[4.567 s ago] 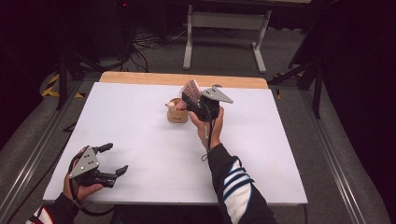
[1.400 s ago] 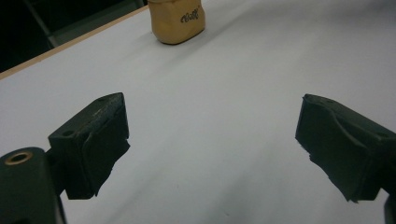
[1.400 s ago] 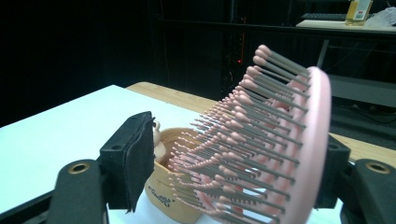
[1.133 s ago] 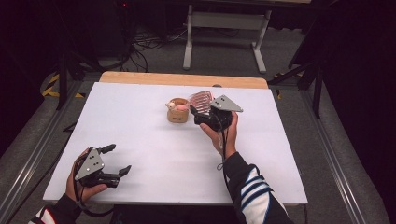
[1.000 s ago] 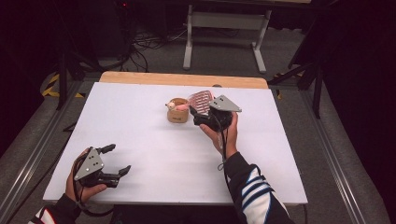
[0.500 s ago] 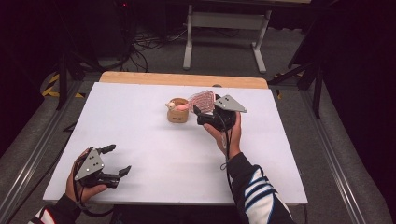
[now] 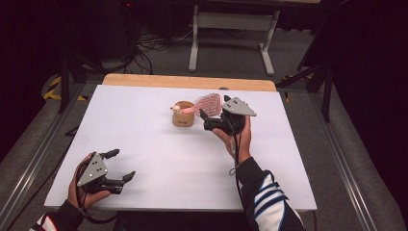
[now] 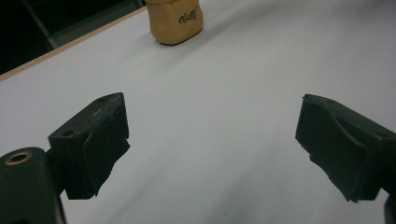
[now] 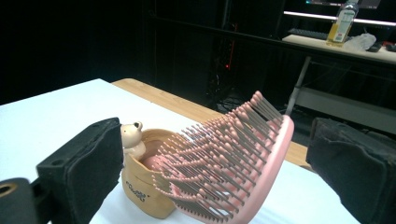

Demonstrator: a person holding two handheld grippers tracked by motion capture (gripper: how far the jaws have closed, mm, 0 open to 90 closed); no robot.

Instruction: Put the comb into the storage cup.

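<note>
My left gripper (image 7: pixel 119 166) rests at the near left corner of the table (image 7: pixel 144 120), well apart from the cup (image 7: pixel 183 114), its jaws wide apart with nothing between them. The tan cup stands mid-table with a pink brush (image 7: pixel 208 103) propped in it, handle inside, bristled head leaning out to the cup's right. Just right of the cup, my right gripper (image 7: pixel 207 121) sits by the brush, its jaws having just been opening and now clear of the head between them.
</note>
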